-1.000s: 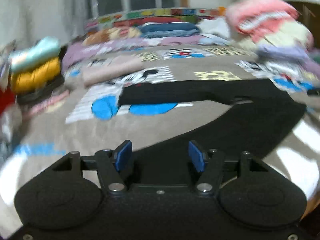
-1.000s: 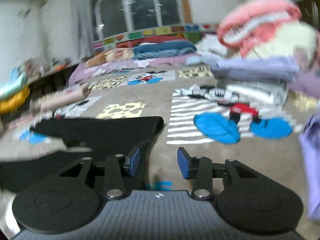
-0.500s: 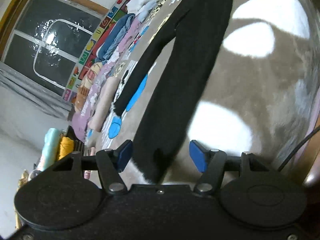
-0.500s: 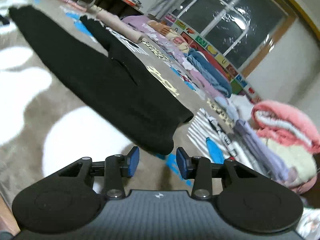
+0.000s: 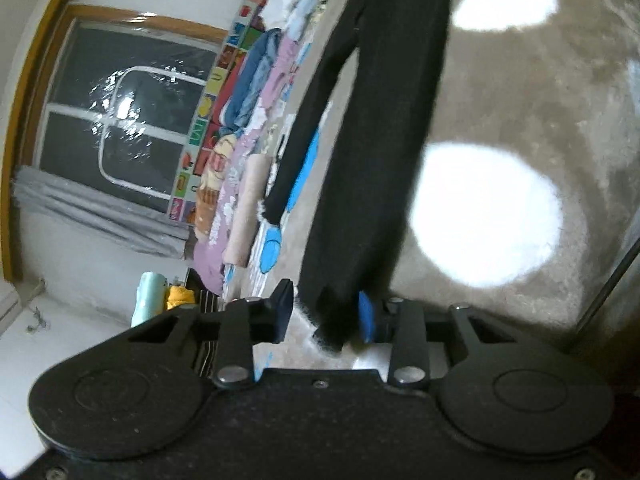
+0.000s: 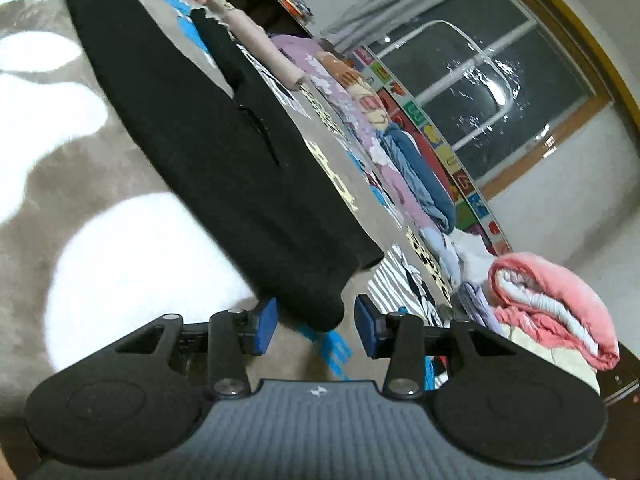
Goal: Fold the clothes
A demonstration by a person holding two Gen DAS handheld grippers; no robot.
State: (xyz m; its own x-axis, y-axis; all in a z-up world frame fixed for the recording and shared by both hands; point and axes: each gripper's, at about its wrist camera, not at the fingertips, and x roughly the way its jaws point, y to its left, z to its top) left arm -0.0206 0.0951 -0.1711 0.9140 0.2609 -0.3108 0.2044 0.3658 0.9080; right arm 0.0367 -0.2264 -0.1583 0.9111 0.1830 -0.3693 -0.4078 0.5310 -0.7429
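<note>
A long black garment [image 5: 380, 140] lies flat on the brown patterned blanket [image 5: 520, 100]. In the left wrist view its fuzzy end sits between the blue pads of my left gripper [image 5: 326, 314], whose jaws stand apart around it. In the right wrist view the garment [image 6: 208, 128] stretches away up-left, and its other end lies between the pads of my right gripper [image 6: 316, 322], also open. A sleeve or leg [image 6: 224, 44] branches off on the far side.
Folded clothes line the far edge of the blanket: a beige roll [image 5: 246, 208], blue items [image 6: 420, 176], and a pink and white stack [image 6: 552, 304]. A dark window [image 6: 500, 76] is behind. A cable [image 5: 608, 284] runs at the left view's right edge.
Both grippers have tilted and moved in on the two ends of the black garment. The left jaws have narrowed around the fabric end. The right gripper has come closer to its end.
</note>
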